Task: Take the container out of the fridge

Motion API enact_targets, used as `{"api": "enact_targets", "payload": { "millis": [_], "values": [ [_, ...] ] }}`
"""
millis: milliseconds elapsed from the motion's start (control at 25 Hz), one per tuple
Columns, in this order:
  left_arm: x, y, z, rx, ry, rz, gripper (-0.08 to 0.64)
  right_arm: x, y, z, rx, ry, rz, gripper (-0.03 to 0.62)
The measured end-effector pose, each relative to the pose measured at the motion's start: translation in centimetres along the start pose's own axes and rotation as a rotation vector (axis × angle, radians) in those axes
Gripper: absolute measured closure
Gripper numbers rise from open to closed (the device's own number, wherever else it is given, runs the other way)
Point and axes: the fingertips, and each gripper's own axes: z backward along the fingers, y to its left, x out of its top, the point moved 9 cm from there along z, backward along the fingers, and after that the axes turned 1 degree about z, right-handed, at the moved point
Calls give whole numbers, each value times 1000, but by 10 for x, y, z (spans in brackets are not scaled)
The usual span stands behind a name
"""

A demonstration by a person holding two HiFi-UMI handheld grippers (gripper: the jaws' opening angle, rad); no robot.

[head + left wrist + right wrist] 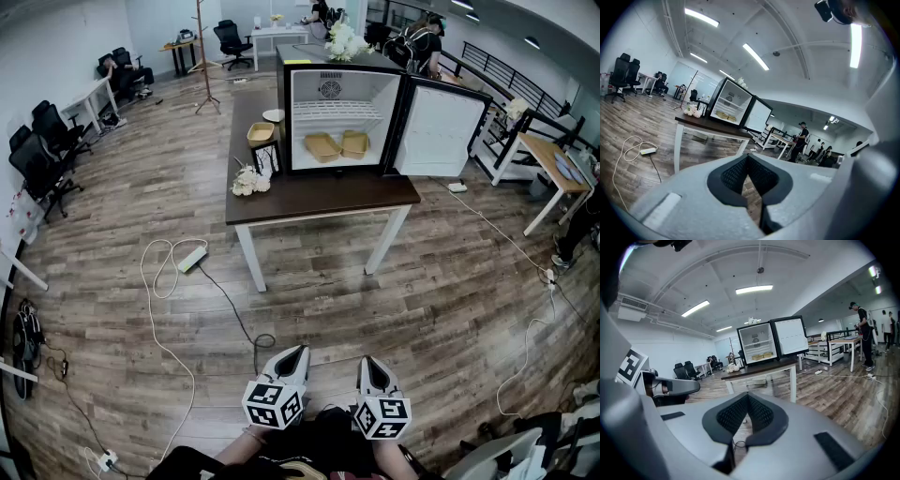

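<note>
A wood-plank floor [441,309] fills most of the head view. On it stands a dark brown bench [319,194] with white legs. Towards the back of the bench sits a small black fridge [342,67] with a white inside. Its white-lined door [439,131] is swung wide to the right, so the front stands open. Black office chairs [42,155] line the room's left side.

A white power strip [191,258] with a looping white cable lies on the floor left of the bench. A thin black cable [265,340] coils on the floor between the bench and the grippers. On the bench left of the fridge are a bunch of white flowers [249,180], a black picture frame [266,157] and a tan woven basket [261,133].

A shallow tan container [322,146] and a second tan container [354,142] lie side by side on the fridge's lower level, under a wire shelf.

The left gripper [298,350] and the right gripper [367,359] hover low at the near edge of the view, well apart from the fridge and pointing toward it. In each gripper view the black ribbed fingers [733,176] [733,414] meet at the tips with nothing between them.
</note>
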Motion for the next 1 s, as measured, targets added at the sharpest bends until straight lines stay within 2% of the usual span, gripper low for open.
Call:
{"api": "enact_targets", "payload": {
  "millis": [440, 600, 800, 1000],
  "values": [
    [1, 27, 14, 2, 3, -14, 552, -8, 20, -9, -20, -22, -40, 587],
    [-1, 38, 16, 9, 1, 10, 552, -10, 25, -9, -14, -39, -57, 586],
    [0, 39, 10, -8, 6, -10, 552, -8, 23, -16, -12, -33, -74, 586],
    [5, 44, -5, 15, -7, 1, 552, 0, 15, -38, 15, -34, -70, 586]
  ]
}}
